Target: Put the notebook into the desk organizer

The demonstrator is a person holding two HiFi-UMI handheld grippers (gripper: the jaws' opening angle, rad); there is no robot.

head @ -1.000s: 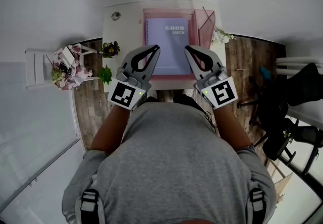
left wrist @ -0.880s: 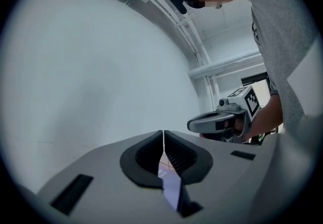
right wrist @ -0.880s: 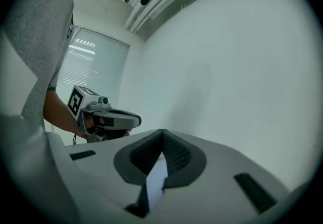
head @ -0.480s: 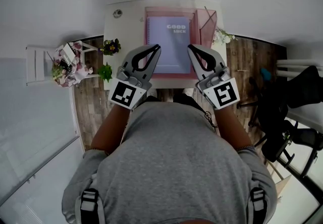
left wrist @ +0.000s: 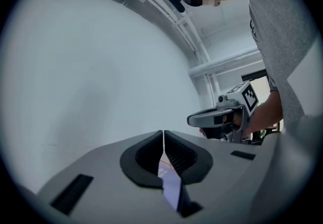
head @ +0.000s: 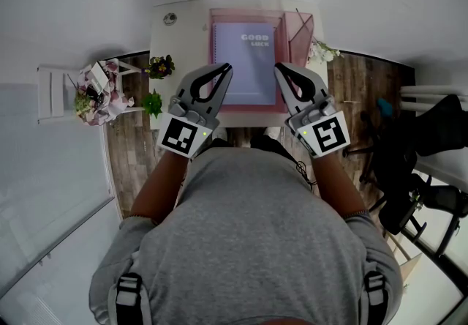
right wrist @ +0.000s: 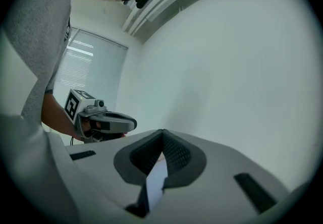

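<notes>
A lilac notebook printed "GOOD LUCK" lies flat on a pink mat on the small white table. The pink wire desk organizer stands just right of it. My left gripper hovers over the notebook's left edge and my right gripper over its right edge. Both are shut and hold nothing. In the left gripper view the jaws meet, with the notebook showing below them. The right gripper view shows the same, with the notebook underneath.
A small round object sits at the table's far left corner. Potted plants and a white stand with flowers are on the left. White flowers lie right of the organizer. A black chair stands at the right.
My right gripper has drifted slightly to the right. The left gripper and the notebook have stayed where they were.
</notes>
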